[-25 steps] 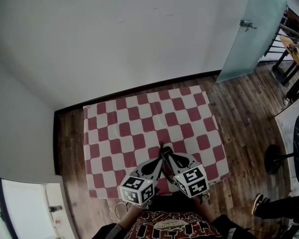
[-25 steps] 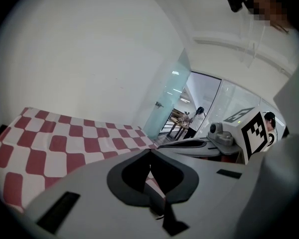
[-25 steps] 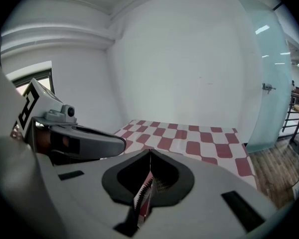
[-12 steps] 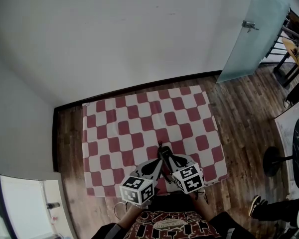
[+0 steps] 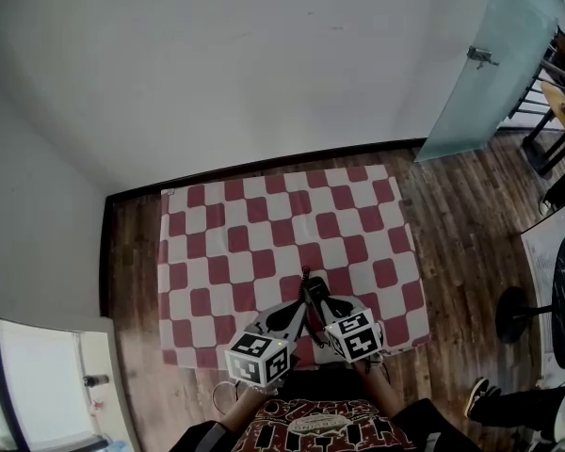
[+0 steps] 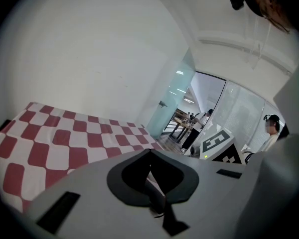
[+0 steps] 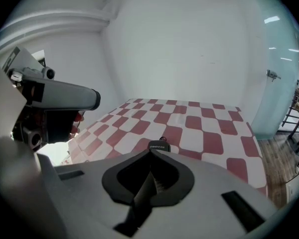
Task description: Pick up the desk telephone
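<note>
Left gripper (image 6: 150, 152) and right gripper (image 7: 151, 152): jaws closed, empty, side by side over near edge of checkered cloth (image 5: 264, 224). Telephone nowhere in view. Best locate telephone first, then open jaws before reaching.

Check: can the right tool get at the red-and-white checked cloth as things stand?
Probably yes: the right tool, jaws together, hangs over the red-and-white checked cloth with nothing lying between them.

We cannot make out the desk telephone in any of our views: neither the head view nor either gripper view shows it. Before us lies the red-and-white checkered cloth (image 5: 282, 234), against the white wall.
</note>
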### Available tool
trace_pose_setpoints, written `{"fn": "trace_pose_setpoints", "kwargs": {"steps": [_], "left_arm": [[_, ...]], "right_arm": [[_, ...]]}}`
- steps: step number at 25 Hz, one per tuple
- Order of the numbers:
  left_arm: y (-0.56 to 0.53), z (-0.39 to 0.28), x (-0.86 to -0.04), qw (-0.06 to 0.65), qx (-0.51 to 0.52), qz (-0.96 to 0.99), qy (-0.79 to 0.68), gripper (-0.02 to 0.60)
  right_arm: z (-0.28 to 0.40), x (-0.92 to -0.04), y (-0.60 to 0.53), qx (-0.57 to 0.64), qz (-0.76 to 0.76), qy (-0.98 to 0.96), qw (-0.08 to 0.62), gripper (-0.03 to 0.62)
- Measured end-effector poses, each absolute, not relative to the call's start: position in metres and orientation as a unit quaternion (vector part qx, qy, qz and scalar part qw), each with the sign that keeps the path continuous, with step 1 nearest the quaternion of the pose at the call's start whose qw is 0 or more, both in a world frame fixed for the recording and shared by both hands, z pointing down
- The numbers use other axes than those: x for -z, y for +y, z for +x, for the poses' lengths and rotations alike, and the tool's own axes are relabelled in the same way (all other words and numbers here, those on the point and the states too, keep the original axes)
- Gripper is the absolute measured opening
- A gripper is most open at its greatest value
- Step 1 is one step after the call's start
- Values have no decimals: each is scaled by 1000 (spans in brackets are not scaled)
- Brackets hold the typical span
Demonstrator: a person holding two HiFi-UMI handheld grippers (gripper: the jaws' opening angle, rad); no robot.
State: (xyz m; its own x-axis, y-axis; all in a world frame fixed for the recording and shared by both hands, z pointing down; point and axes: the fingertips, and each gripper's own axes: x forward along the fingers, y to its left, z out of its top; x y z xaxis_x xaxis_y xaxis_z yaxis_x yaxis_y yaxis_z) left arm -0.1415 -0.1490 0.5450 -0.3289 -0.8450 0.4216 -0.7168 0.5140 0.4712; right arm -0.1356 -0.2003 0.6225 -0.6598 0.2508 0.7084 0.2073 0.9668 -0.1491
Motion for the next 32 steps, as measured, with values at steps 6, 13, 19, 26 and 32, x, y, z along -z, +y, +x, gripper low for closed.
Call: {"fn": "trace_pose_setpoints", "kwargs": {"steps": [6,13,19,26,32], "left_arm": [[-146,-139,-548,323,100,478,-811,9],[-142,-139,-549,325,103,473,-812,9],[-138,-137,-551,329,105,470,-812,9],[-135,-138,-555,332,107,467,-812,9],[-133,-137,-557,334,110,468,-811,9]], "right_arm": [[-132,-638,-198,-21,-131,-901,413,20],[-132,-649,-197,-20,-130,-897,421,20],[-131,-656,-195,-20,-129,-894,428,20],[-133,-658,-196,-25,-120,-897,424,20],[-132,-660,-194,-17,-119,-896,428,21]]}}
